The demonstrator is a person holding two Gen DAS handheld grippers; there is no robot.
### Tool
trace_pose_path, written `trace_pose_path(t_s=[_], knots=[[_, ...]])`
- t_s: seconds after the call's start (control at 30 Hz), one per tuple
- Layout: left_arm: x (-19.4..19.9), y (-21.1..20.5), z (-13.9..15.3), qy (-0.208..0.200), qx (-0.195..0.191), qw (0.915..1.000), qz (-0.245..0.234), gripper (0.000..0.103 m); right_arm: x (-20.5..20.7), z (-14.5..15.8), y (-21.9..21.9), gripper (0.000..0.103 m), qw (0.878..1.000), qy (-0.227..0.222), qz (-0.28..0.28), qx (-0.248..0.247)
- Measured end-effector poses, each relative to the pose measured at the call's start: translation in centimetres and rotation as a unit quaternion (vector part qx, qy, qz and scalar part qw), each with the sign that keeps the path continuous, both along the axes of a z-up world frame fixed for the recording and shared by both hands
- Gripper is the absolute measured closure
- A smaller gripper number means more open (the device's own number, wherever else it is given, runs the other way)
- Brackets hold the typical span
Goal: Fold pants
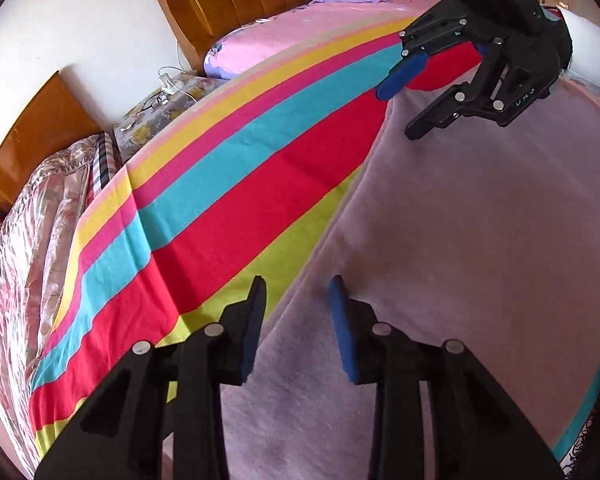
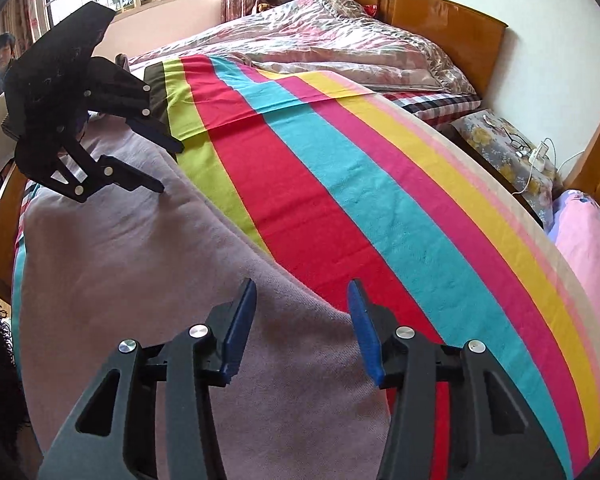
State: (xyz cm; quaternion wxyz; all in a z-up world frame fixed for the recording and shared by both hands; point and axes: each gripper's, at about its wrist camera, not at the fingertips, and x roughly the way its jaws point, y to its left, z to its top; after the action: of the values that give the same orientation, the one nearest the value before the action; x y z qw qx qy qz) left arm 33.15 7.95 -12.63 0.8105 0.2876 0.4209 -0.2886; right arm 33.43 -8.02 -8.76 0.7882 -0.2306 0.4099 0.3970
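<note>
- Both jaw pairs stand partly open and empty: left gripper (image 1: 298, 292) and right gripper (image 2: 302, 294) hover over one edge.
- Pants (image 2: 132, 264) lie flat on the striped sheet (image 2: 340, 184), ready for gripping.

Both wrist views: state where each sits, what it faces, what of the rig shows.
Left wrist: on the left tongs, facing down at the lilac pants; right tongs upper right.
Right wrist: on the right tongs, facing the pants' edge; left tongs upper left.
Shared: pants, striped sheet, both tongs open.
</note>
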Motion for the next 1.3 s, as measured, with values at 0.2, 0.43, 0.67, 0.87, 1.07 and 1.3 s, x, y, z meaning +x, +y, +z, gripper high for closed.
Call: trace_pose_path(t_s=[0.2,0.43,0.67,0.87,1.07,1.3], knots=[[2.0,0.5,-0.7,-0.027,0.005,0.9961,0.084,0.083,1.4,-0.1,-1.5,0.063,0.995,-0.036,-0.086,0.019],[0.4,0.6,1.3,-0.042,-0.05,0.9912,0.115,0.043,-1.9,-0.9,0.2,0.063,0.999,-0.011,-0.04,0.026],[1.0,3.2,3.1,-0.091,-0.036,0.9635,0.249,0.021,-2.9,3.1,-1.8,0.062,0.984,-0.018,-0.15,0.095],[-10.2,10.1,10.4,-0.2,-0.12,0.9153,0.328,0.008,-12.8,4.7,0.2,0.049,0.992,-0.015,-0.061,0.108],[-24.1,19.1,8.8,-0.233,-0.127,0.8429,0.468,0.001,-14.8,3.0,3.9,0.049,0.989,0.049,-0.046,0.135],[-25.5,19.0,5.3,-0.23,-0.035,0.8652,0.444,0.002,-10.7,2.9,15.3,0.049,0.948,0.212,-0.019,0.236]])
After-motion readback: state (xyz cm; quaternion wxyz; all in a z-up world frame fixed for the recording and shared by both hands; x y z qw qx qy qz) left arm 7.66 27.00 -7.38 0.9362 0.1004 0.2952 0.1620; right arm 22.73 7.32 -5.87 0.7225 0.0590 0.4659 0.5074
